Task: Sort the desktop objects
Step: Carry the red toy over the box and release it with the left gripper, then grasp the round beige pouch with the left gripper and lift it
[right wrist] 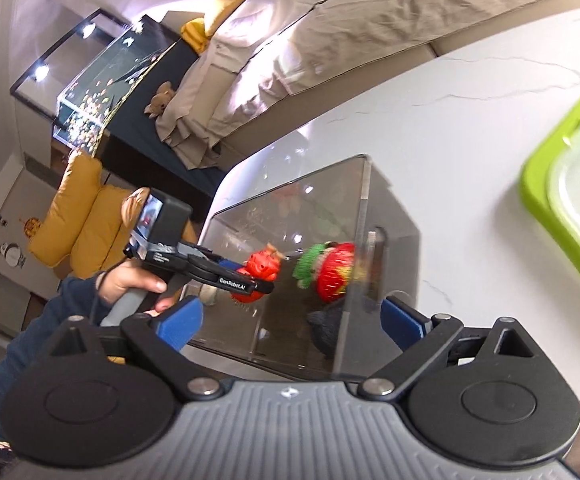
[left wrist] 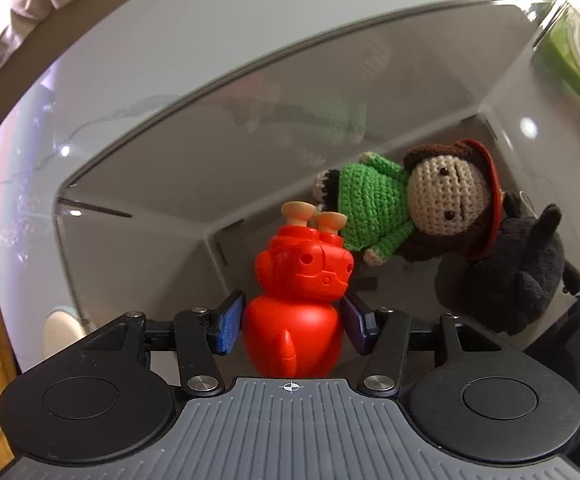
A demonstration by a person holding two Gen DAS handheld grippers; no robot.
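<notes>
Red toy (left wrist: 295, 304) clamped in your left gripper (left wrist: 293, 322) over clear bin (left wrist: 250, 68); two toys in, right gripper (right wrist: 286, 320) released.

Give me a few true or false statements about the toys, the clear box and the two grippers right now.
1. The left gripper is shut on the red toy figure. True.
2. The crocheted doll wears a blue sweater. False: it is green.
3. A black plush toy lies beside the doll in the clear box. True.
4. The right gripper holds the doll. False: it is open and holds nothing.
5. The green-rimmed lid lies inside the box. False: it lies on the white table.
</notes>
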